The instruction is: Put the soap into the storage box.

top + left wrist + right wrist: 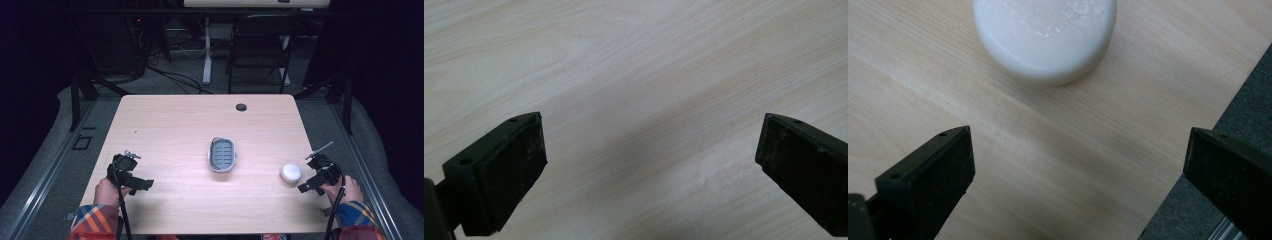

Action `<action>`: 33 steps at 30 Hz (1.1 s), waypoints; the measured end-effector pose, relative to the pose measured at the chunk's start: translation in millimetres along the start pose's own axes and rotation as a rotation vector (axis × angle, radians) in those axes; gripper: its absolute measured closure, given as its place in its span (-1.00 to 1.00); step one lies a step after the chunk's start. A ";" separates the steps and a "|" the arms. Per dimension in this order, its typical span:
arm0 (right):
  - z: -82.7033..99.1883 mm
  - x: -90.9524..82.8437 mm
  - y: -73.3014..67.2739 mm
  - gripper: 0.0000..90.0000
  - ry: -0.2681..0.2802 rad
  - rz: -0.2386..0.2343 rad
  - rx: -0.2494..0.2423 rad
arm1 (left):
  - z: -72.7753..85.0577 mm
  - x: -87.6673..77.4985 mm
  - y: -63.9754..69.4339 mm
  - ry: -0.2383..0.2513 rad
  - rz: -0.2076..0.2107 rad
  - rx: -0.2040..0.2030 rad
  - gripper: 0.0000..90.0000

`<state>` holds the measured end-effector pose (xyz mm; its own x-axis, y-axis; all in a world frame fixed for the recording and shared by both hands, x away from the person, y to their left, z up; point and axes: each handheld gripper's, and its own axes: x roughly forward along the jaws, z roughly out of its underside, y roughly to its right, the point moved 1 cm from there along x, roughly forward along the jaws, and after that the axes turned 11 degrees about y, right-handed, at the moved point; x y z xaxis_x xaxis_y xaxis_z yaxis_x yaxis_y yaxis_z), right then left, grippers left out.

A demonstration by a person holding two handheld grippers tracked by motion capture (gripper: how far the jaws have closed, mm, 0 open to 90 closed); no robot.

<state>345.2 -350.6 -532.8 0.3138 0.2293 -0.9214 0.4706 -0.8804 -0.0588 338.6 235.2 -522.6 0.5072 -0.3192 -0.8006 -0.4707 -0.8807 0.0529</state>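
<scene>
I'm holding the right gripper [1078, 165] spread wide, the white puck [1044, 35] sitting just ahead of it; my left gripper [649, 165] is gaping over bare table [634, 75].

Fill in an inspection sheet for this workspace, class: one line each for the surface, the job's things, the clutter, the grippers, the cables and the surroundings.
Surface: pale wooden table with a round cable hole near the far edge.
Job's things: grey oval dish at the middle; white round puck on the right, lying apart from the dish.
Clutter: nothing seen.
Grippers: left gripper open over bare wood; right gripper open, the puck just ahead of its jaws, untouched.
Cables: a black cable trails from the right gripper towards the person; loose cables on the floor beyond the table.
Surroundings: dark room, folding chair behind the table, grey carpet.
</scene>
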 end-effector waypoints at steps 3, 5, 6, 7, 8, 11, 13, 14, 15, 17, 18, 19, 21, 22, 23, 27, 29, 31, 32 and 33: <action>0.2 -0.2 -0.2 -1.00 -0.012 0.004 -0.001 | -0.1 0.1 0.2 -0.001 0.005 0.000 -1.00; 1.1 -0.6 -0.2 -1.00 0.002 0.009 -0.001 | -0.2 0.1 0.2 -0.001 0.006 0.000 -1.00; 1.7 -1.3 -0.2 -1.00 0.004 0.012 -0.001 | -0.6 -0.4 -0.2 0.009 0.002 -0.002 -1.00; 1.7 -1.3 -0.2 -1.00 0.004 0.012 -0.001 | -0.6 -0.4 -0.2 0.009 0.002 -0.002 -1.00; 2.2 -1.2 0.3 -1.00 -0.002 0.009 0.005 | -0.3 -0.9 -0.8 0.009 0.004 -0.005 -1.00; 1.4 -0.9 0.1 -1.00 -0.001 0.005 0.000 | 0.3 -1.2 -1.1 0.012 0.004 -0.013 -1.00; 0.1 -0.2 -2.0 -1.00 0.005 0.004 0.000 | -0.1 -0.6 -0.5 0.010 0.008 -0.003 -1.00; -0.7 -0.3 -1.5 -1.00 -0.006 -0.002 -0.006 | -0.2 -1.0 -0.3 0.014 0.004 -0.007 -1.00; -0.8 0.0 -1.5 -1.00 -0.008 -0.004 0.006 | -0.3 -1.2 -0.4 0.017 0.001 -0.010 -1.00; -0.9 0.6 -0.3 -1.00 -0.009 -0.009 0.006 | -0.4 -1.1 -0.6 0.013 0.004 -0.011 -1.00; -1.2 0.7 0.2 -1.00 -0.009 -0.013 0.008 | -0.5 -0.9 -0.6 0.014 0.005 -0.009 -1.00; -1.4 0.7 0.5 -1.00 -0.009 -0.005 0.005 | -0.6 -0.5 -0.5 0.015 0.006 -0.008 -1.00; -2.6 0.7 -1.0 -1.00 0.002 -0.002 0.001 | -0.6 -0.1 -0.1 0.016 0.008 -0.011 -1.00; -3.6 0.7 -1.8 -1.00 -0.001 0.003 -0.007 | -0.7 0.0 -0.3 0.013 0.010 -0.005 -1.00; -4.5 1.3 -2.6 -1.00 0.001 0.002 -0.011 | -0.6 0.1 -0.1 0.011 0.011 -0.008 -1.00; -8.9 5.7 -6.9 -1.00 -0.006 0.002 -0.026 | -0.7 1.0 0.4 0.004 0.019 -0.008 -1.00; -10.4 6.0 -7.7 -1.00 -0.014 0.009 -0.032 | -0.8 1.1 0.4 0.001 0.019 -0.008 -1.00; -12.7 5.6 -8.3 -1.00 -0.020 0.006 -0.043 | -0.9 1.2 0.4 0.002 0.020 -0.009 -1.00; -15.4 5.5 -9.5 -1.00 -0.010 -0.002 -0.043 | -1.1 1.5 0.3 0.002 0.021 -0.008 -1.00; -15.7 6.9 -11.3 -1.00 0.013 0.002 -0.027 | -1.1 1.5 0.3 0.002 0.021 -0.008 -1.00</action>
<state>355.0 -332.6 -532.5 0.3252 0.2328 -0.9166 0.4920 -0.8693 -0.0462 340.0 234.1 -523.1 0.4991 -0.3382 -0.7978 -0.4757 -0.8765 0.0740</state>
